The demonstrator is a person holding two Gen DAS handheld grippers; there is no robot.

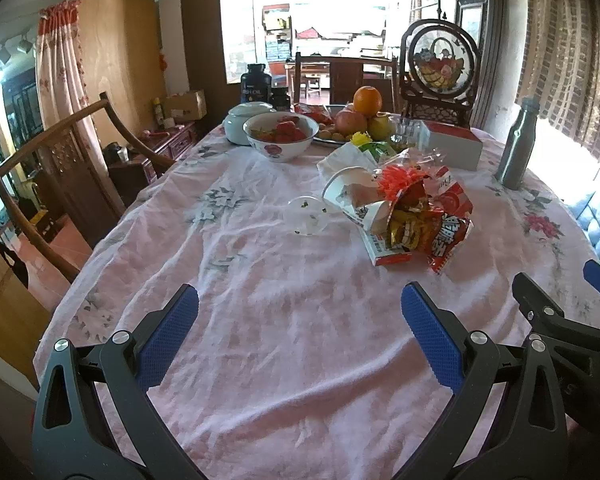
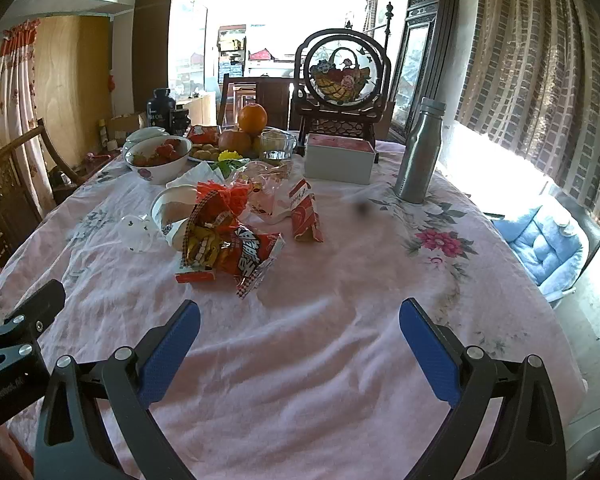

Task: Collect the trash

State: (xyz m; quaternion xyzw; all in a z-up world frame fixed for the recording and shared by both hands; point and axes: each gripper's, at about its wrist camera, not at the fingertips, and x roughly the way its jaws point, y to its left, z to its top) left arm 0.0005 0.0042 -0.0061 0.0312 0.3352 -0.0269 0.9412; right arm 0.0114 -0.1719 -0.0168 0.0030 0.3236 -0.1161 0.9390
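Both grippers low over near edge of counter [image 2: 340,360], nothing between fingers — left gripper [image 1: 300,320] spread wide, right gripper [image 2: 300,332] likewise. Trash pile [image 2: 228,236] — red snack wrappers, paper cup, clear lid — mid-counter, well ahead, beside strawberry bowl [image 1: 281,136] and steel bottle [image 2: 418,152].

Cloth, foil and steel
Wrinkled pink floral cloth tablecloth [image 2: 340,360]; glossy red crinkled foil snack wrapper [image 2: 252,256]; matt brushed grey metal bottle [image 2: 418,152].

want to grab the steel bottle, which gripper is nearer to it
Right. The steel bottle stands ahead and slightly right of the open right gripper. From the open left gripper it stands far off to the right, past the snack wrappers.
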